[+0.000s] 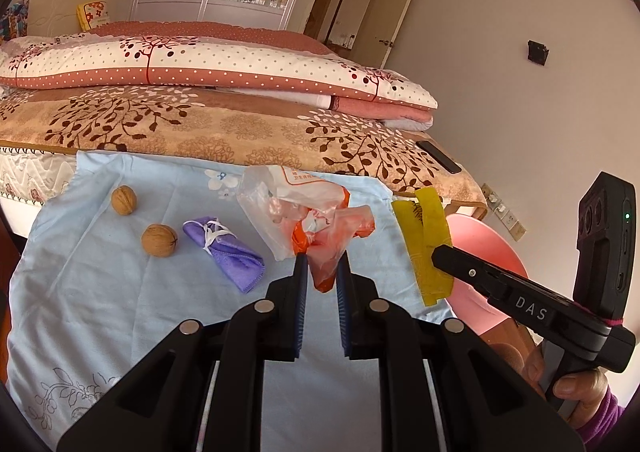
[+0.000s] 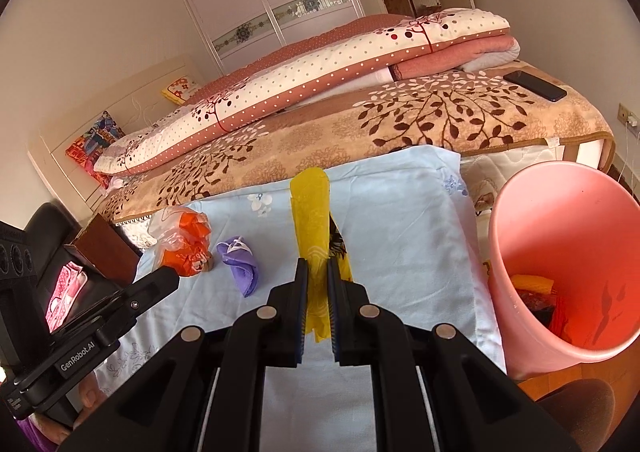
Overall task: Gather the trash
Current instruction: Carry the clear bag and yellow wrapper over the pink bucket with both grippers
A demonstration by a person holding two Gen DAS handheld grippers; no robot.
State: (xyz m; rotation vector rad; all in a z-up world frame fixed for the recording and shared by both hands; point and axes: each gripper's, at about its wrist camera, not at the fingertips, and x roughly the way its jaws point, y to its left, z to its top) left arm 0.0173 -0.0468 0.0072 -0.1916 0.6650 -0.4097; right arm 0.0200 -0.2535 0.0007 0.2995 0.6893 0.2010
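My left gripper (image 1: 322,264) is shut on a crumpled orange and clear plastic bag (image 1: 308,212), which hangs just above the light blue cloth (image 1: 120,292). My right gripper (image 2: 317,268) is shut on a long yellow wrapper (image 2: 310,208); it also shows in the left wrist view (image 1: 424,244) at the cloth's right edge. The orange bag also shows in the right wrist view (image 2: 188,244). A pink bin (image 2: 560,264) with trash in it stands right of the cloth, beside the right gripper.
Two walnuts (image 1: 124,201) (image 1: 159,240) and a rolled purple cloth (image 1: 228,252) lie on the blue cloth. A bed with folded quilts (image 1: 200,64) runs behind, with a black phone (image 2: 534,85) on it. A dark brown box (image 2: 104,248) sits at the left.
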